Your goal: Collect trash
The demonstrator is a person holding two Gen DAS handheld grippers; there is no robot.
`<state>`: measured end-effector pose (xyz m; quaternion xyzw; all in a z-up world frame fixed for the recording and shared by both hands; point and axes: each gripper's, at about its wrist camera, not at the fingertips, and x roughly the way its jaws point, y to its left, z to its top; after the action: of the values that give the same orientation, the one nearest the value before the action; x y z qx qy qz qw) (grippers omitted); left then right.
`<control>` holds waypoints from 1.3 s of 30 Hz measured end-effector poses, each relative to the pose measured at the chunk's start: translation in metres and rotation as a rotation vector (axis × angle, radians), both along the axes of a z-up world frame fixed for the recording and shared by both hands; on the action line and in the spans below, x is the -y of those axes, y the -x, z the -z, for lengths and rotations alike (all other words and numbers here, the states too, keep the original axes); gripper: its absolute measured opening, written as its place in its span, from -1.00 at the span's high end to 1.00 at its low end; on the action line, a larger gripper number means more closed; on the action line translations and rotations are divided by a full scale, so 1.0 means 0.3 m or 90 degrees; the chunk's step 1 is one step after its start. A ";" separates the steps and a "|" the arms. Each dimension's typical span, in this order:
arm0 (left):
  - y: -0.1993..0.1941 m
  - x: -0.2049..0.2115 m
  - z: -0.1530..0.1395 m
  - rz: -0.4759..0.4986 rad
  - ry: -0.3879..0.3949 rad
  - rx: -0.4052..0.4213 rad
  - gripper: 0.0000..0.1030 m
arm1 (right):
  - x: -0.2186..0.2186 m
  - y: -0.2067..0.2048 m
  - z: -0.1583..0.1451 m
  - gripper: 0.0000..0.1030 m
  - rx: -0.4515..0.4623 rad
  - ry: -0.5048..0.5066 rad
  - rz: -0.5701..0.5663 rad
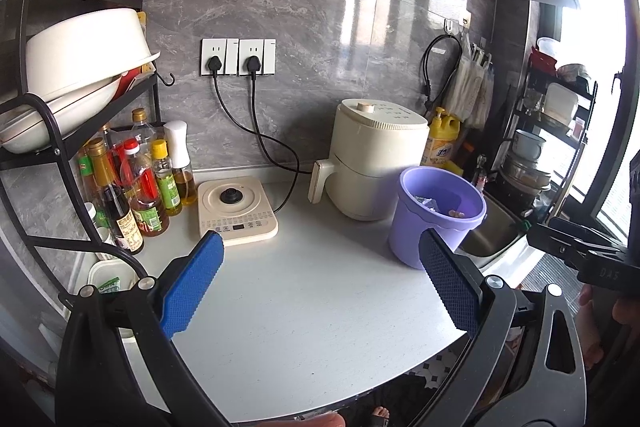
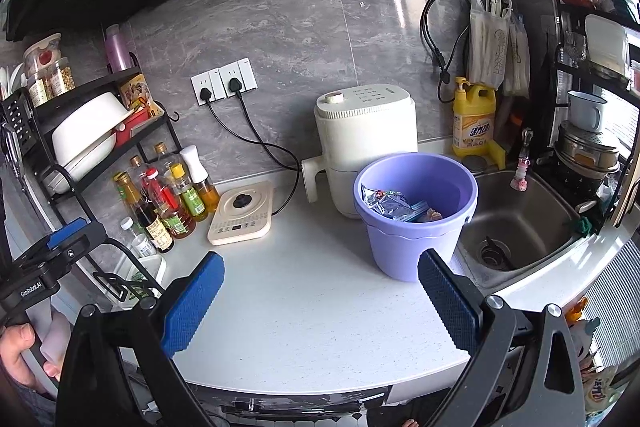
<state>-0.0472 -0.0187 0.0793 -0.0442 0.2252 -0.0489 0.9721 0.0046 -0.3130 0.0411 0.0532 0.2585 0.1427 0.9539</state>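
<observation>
While the left wrist view looks across the white countertop (image 1: 304,299), the left gripper (image 1: 320,283) hangs above it with its blue pads wide apart and nothing between them. A purple bucket (image 1: 432,223) stands near the sink (image 1: 486,239), just in front of the cream air fryer (image 1: 372,163), with a few scraps showing inside.

From the right wrist view, the right gripper (image 2: 320,299) is likewise spread and empty. Looking down into the bucket, crumpled wrappers (image 2: 390,207) lie at the bottom. No loose trash shows on the bare counter, so collection appears largely finished. Any next move would call for finding a remaining scrap, perhaps near the oil bottles (image 2: 168,199).
</observation>
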 end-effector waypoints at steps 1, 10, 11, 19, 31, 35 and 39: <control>0.002 -0.001 -0.001 -0.001 0.000 0.001 -0.88 | 0.001 0.001 0.001 -0.85 0.000 0.000 0.000; 0.011 -0.022 0.004 -0.005 0.007 -0.001 -0.88 | -0.011 0.005 -0.002 -0.85 0.003 -0.004 0.001; 0.013 -0.024 0.003 -0.006 0.005 0.001 -0.88 | -0.013 0.005 -0.003 -0.85 0.004 -0.004 0.000; 0.013 -0.049 0.008 -0.011 0.013 -0.001 -0.88 | -0.036 -0.001 0.002 -0.85 -0.002 -0.006 -0.002; 0.000 -0.061 0.010 -0.005 0.021 0.002 -0.88 | -0.048 -0.008 0.014 -0.85 -0.004 -0.008 0.006; -0.010 -0.044 0.016 0.006 0.028 0.000 -0.88 | -0.054 -0.001 0.009 -0.85 0.002 0.001 0.009; -0.018 -0.026 0.015 0.012 0.028 -0.002 -0.88 | -0.047 0.008 0.009 -0.85 0.001 0.011 0.013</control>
<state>-0.0419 -0.0108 0.0748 -0.0635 0.2260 -0.0632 0.9700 0.0022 -0.2989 0.0384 0.0478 0.2585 0.1310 0.9559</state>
